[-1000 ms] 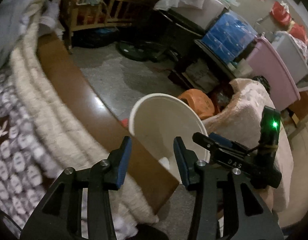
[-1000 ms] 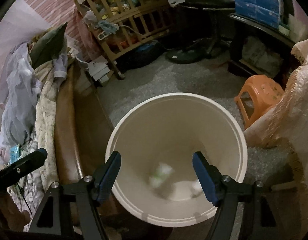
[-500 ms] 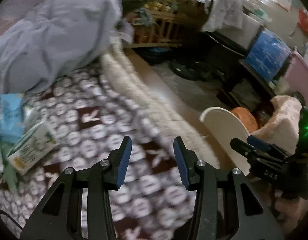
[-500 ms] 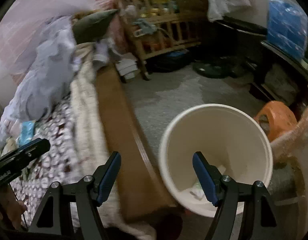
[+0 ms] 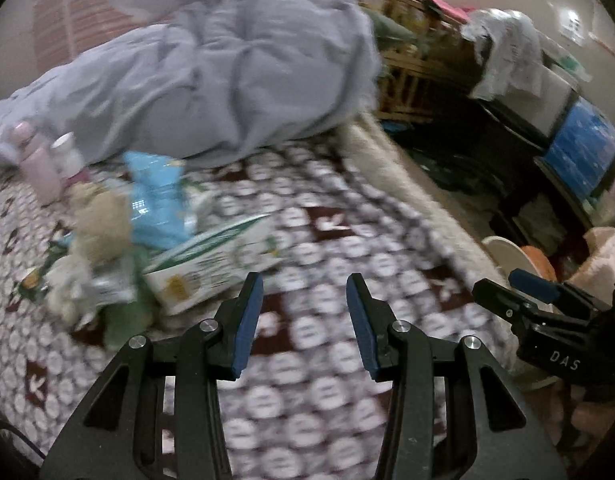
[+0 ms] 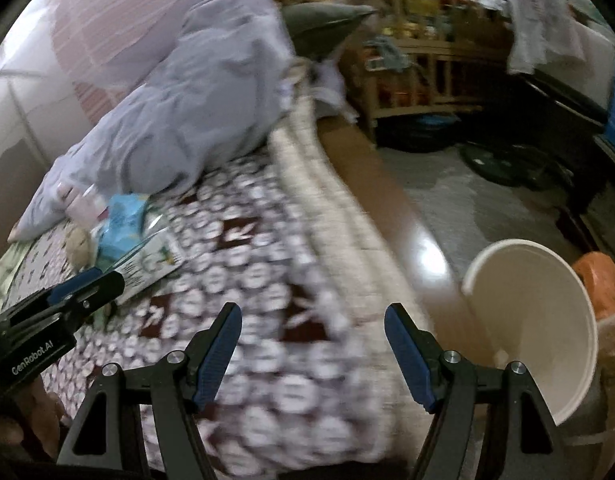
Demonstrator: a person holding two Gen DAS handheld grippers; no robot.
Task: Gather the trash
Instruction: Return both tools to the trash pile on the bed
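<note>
Blue-padded left gripper [image 5: 304, 314] w/ jaws wide, hovering over patterned bed [image 5: 307, 248] nr trash pile [image 5: 163, 240], right gripper [image 6: 312, 352] jaws wide, holding nothing, beside white bin [image 6: 547, 320].

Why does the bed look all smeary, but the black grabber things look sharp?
In the left wrist view, the patterned blanket and the green-and-white box are smeared by motion blur, while the left hand-held gripper stays crisp because the camera is mounted on it. The right wrist view shows the same smear, plus bright glare on the wooden bed edge. The fisheye lens bends both views.
</note>
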